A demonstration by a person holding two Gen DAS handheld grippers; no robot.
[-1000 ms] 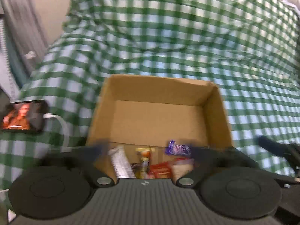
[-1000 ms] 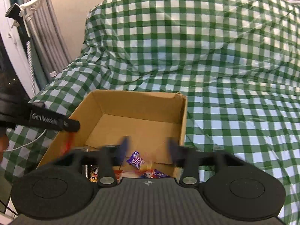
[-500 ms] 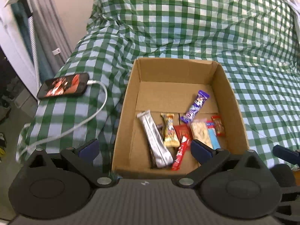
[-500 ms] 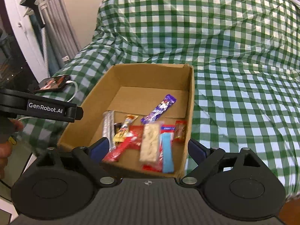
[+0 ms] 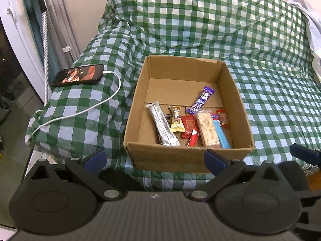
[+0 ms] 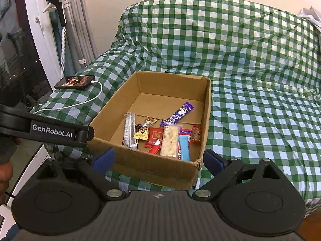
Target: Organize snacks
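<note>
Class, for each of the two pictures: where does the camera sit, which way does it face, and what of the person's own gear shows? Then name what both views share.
Left wrist: sits behind the open left claw, looking forward and down into the box on the bed; the right claw's tip pokes in at the right edge.
Right wrist: sits behind the open right claw, facing the box from its near right corner; the left claw crosses at left.
Shared: box, its snacks, phone, checked cover.
</note>
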